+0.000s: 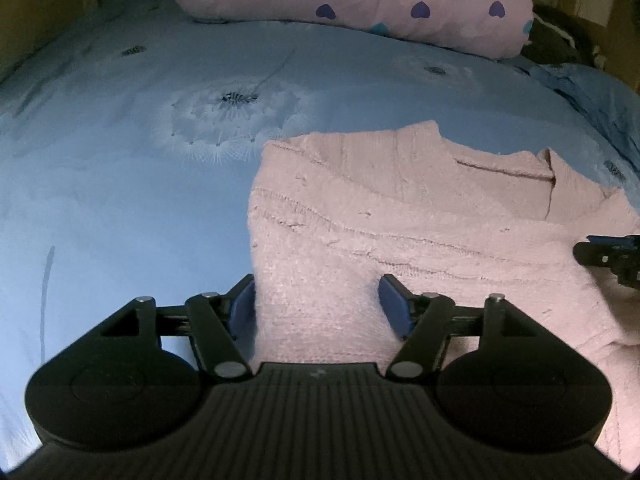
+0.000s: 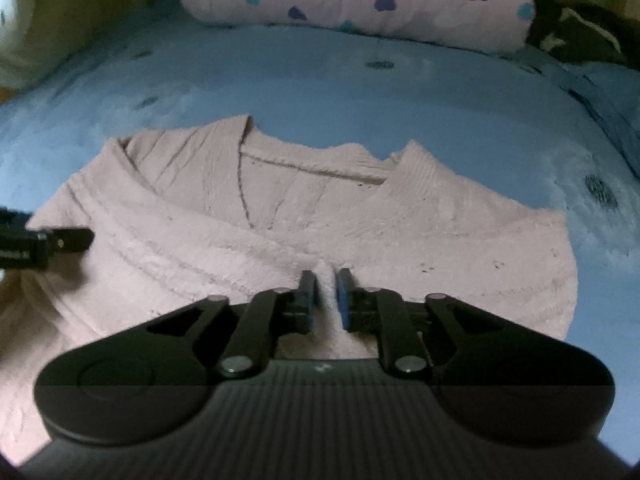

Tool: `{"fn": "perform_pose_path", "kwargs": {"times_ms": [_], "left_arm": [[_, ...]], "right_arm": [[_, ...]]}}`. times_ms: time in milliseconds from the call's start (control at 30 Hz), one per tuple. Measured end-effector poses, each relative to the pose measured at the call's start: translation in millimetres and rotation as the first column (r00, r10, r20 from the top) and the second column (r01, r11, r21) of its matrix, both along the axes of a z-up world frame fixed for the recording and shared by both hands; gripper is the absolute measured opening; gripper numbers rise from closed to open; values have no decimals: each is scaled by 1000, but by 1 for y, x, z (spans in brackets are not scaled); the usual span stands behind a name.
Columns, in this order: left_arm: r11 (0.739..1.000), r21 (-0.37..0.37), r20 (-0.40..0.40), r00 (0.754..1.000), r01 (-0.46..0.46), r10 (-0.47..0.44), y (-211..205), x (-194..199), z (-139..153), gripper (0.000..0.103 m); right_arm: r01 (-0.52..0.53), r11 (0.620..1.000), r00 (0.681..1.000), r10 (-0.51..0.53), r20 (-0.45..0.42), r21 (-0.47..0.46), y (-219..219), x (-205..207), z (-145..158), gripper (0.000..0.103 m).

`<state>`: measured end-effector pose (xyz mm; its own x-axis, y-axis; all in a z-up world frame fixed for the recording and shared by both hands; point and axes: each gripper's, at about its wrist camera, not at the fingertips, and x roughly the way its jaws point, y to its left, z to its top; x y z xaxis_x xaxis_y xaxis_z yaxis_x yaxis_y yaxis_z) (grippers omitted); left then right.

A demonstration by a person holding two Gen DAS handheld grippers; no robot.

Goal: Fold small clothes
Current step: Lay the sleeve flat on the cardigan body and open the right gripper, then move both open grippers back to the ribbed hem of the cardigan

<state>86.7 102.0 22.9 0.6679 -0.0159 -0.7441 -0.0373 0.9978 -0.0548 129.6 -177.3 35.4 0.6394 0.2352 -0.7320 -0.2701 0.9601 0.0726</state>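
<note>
Pink knit is seen nearest in both wrist views — a small sweater (image 2: 280, 220) laid flat on the bed (image 1: 120, 180), neckline toward the far side. In the right wrist view the right hand-held gripper (image 2: 328, 292) is nearly pressed together, a thin ridge of knit pinched between its blue pads near the lower hem. In the left wrist view the left hand-held gripper (image 1: 316, 304) is spread wide over the sweater's left edge, fabric lying between the pads but not squeezed; it is judged not yet gripping.

Step in hand, as judged: the near hem is being picked up at two pts for a first fold, w/ only the right side secured so far. Next move likely calls for the left pads to be closed on the edge, then both sides lifted evenly toward the neckline — uneven lift would skew the fold.

Farther off, blue bedding w/ dandelion print is seen, and beyond it a pink heart-print pillow (image 1: 352, 0) against the back.
</note>
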Motion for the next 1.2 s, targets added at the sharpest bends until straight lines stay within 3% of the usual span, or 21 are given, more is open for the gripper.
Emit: {"fn": "perform_pose_path", "kwargs": {"times_ms": [67, 133, 633, 1200], "left_arm": [[1000, -8, -1, 1000, -4, 4, 1, 1, 0, 73], [1000, -11, 0, 1000, -7, 7, 1, 1, 0, 73], [1000, 17, 68, 998, 13, -14, -4, -29, 14, 73], [994, 70, 147, 985, 84, -93, -28, -146, 85, 73]], "right_arm": [[31, 999, 1000, -31, 1, 23, -9, -3, 2, 39], [61, 997, 998, -61, 8, 43, -19, -10, 5, 41], [99, 987, 986, -115, 122, 127, -49, -117, 55, 41], [68, 988, 976, -95, 198, 140, -31, -222, 76, 42]]}}
